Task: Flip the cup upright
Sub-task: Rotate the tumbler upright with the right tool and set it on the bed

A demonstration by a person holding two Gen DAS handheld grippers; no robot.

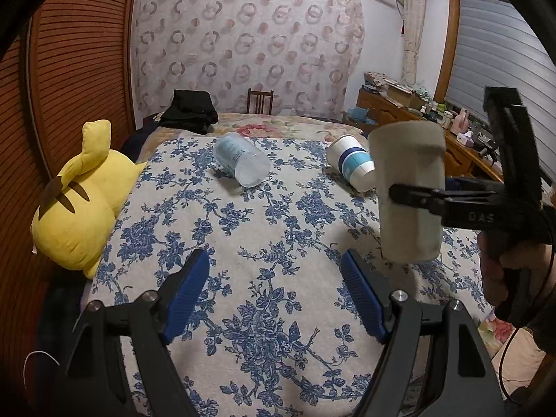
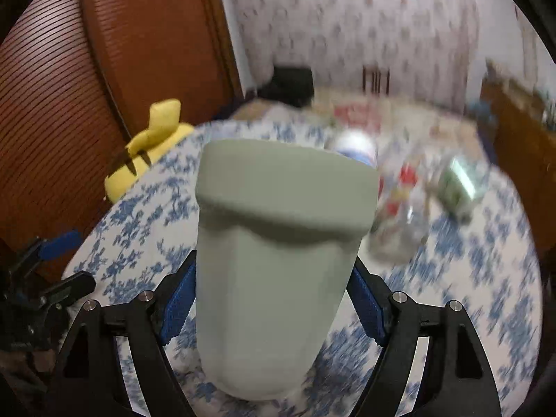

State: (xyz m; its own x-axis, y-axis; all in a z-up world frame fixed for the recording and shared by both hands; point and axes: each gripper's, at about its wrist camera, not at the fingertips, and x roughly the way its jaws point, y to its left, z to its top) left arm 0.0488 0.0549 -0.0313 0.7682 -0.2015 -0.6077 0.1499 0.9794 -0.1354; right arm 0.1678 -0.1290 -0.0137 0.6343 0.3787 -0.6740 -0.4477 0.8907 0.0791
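My right gripper (image 2: 271,299) is shut on a grey-green cup (image 2: 274,260) and holds it above the bed, wide end up. In the left wrist view the same cup (image 1: 410,191) hangs at the right, clamped by the right gripper (image 1: 403,193). My left gripper (image 1: 274,292) is open and empty over the blue floral bedspread (image 1: 243,243). A clear plastic cup (image 1: 241,163) lies on its side ahead. A white paper cup with blue bands (image 1: 352,163) lies on its side to the right of it.
A yellow plush toy (image 1: 80,201) lies at the bed's left edge by a brown slatted wardrobe (image 1: 76,69). Black clothes (image 1: 191,109) and a chair (image 1: 260,100) are at the far end. A cluttered dresser (image 1: 417,111) stands to the right. More blurred items (image 2: 455,184) lie on the bed.
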